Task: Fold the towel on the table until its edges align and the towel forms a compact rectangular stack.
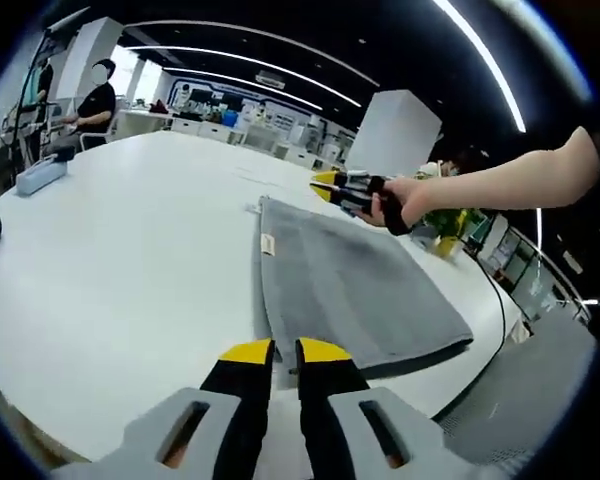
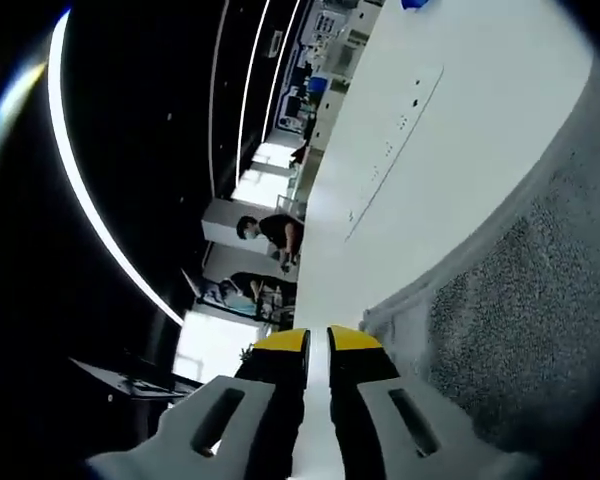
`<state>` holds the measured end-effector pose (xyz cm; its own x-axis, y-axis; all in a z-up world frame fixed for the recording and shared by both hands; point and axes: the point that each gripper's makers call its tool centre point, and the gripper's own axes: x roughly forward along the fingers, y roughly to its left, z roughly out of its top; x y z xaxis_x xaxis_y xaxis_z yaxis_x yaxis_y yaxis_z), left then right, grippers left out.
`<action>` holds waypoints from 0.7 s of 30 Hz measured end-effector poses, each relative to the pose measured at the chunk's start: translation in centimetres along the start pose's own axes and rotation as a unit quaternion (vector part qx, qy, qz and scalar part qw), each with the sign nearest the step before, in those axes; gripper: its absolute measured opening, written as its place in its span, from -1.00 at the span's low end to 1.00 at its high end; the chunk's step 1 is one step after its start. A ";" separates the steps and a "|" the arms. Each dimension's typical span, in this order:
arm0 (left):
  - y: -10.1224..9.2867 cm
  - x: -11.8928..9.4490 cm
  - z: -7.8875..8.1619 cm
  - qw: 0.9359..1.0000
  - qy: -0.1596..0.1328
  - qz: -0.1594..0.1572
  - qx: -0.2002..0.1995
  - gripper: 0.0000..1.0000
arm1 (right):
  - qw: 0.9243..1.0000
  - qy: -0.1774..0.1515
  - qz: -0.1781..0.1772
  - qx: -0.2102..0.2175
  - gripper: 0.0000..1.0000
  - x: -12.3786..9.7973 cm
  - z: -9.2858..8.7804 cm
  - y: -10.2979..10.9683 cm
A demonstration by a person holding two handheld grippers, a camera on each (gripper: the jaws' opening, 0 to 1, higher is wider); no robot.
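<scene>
A wide white table fills the scene, with seated people at its far left end. On it lies the grey towel, spread flat and seemingly already folded once into a long rectangle (a small label shows on its left edge), so further folds remain before it is a compact stack. The left gripper hovers at the towel's near edge, jaws nearly pressed together, holding nothing. The right gripper, held in a hand, sits at the towel's far corner; its jaws look almost closed and empty.
</scene>
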<state>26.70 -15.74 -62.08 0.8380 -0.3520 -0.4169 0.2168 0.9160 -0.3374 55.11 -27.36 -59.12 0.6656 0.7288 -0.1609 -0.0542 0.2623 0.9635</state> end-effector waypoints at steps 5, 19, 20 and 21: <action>-2.6 0.2 2.2 0.998 -0.023 -0.063 0.015 -0.64 | 1.000 0.010 0.001 -0.019 -0.85 -1.7 0.7 0.2; -9.0 -1.7 7.3 0.931 0.030 -0.219 0.289 -0.63 | 0.972 0.058 -0.081 -0.212 -1.00 -14.4 5.9 -2.1; -9.5 -1.5 7.7 0.926 0.028 -0.223 0.304 -0.64 | 0.974 0.047 -0.079 -0.207 -1.00 -15.2 6.4 -2.1; -10.4 -1.3 8.3 0.919 0.021 -0.231 0.320 -0.64 | 0.977 0.038 -0.071 -0.200 -1.00 -15.7 6.8 -1.9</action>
<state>27.54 -23.25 -50.99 0.5653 -0.7267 -0.3903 0.8057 0.5880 0.0723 49.81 -43.63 -56.95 0.6319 0.7073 -0.3168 -0.2610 0.5791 0.7723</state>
